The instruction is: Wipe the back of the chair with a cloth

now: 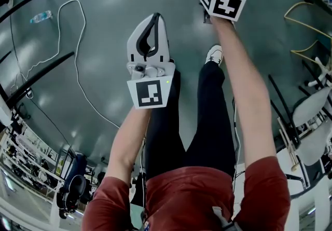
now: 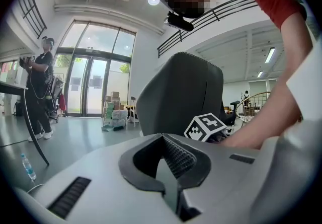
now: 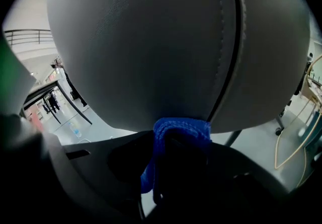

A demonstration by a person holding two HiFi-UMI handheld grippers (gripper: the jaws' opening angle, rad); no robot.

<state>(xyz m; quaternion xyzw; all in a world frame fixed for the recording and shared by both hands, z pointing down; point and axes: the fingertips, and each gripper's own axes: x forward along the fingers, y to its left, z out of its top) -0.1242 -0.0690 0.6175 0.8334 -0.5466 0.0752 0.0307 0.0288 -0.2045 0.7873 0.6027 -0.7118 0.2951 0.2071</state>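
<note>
In the right gripper view the chair back fills the picture and runs off the top edge, so its full outline cannot be traced. The cloth shows only a folded blue top. The rest of it sinks into deep shadow between the jaws of the right gripper. A bottle on the floor beyond is a blur.

In the head view that gripper's jaws lie hidden under its marker cube, and the bottom edge cuts off the person's torso.

In the left gripper view the left gripper covers the chair back's lower part. A pile by the glass doors is too small to tell.
</note>
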